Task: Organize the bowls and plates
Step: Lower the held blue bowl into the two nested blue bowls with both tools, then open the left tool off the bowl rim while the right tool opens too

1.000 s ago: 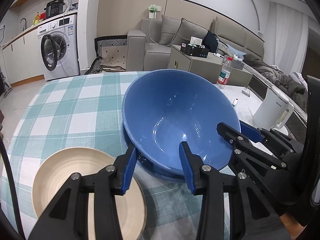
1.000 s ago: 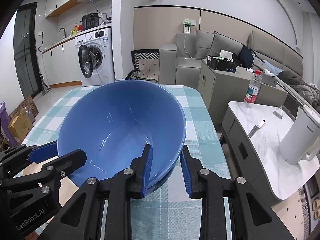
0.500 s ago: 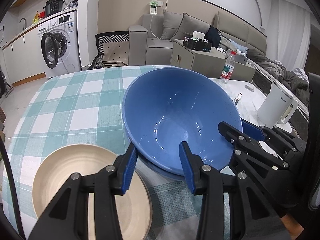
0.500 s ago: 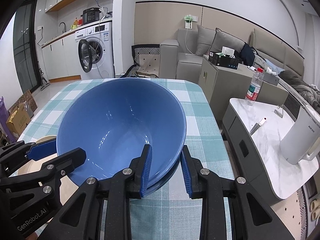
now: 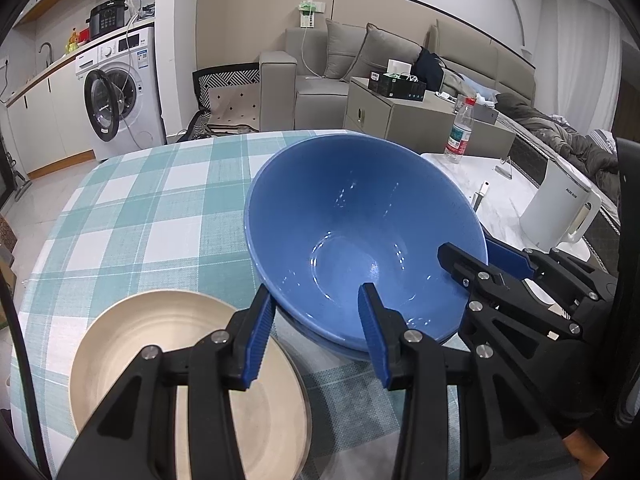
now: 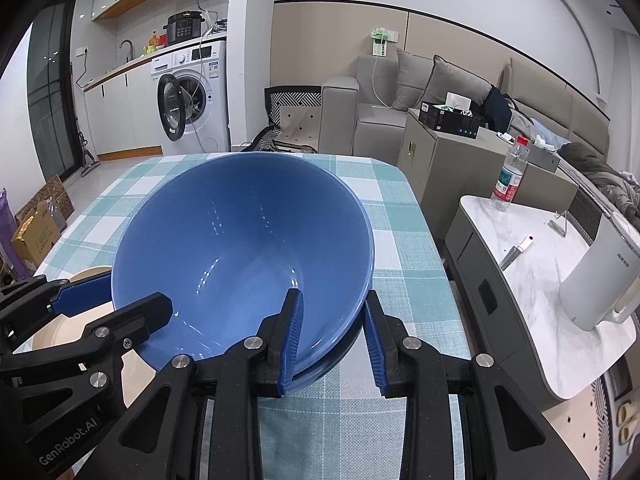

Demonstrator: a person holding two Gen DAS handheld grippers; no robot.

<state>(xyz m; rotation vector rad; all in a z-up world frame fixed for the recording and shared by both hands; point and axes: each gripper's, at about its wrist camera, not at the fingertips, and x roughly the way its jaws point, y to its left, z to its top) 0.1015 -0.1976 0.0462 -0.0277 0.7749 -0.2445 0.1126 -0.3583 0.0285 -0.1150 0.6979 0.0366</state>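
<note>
Right gripper [image 6: 331, 334]: jaws opening, blue bowl [image 6: 244, 256] rim between them.
Left gripper [image 5: 318, 334]: narrow gap, straddling bowl's near rim.
Blue bowl: tilted, stacked on another blue dish, table [image 5: 132, 216] right edge.
Beige plate [image 5: 140, 352]: near-left corner.

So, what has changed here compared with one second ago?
The right tongs are opening slightly, with the rim of the blue bowl between them. The rest is the same: the left tongs straddle the rim, the bowl is tilted, and the beige plate has not moved.
</note>
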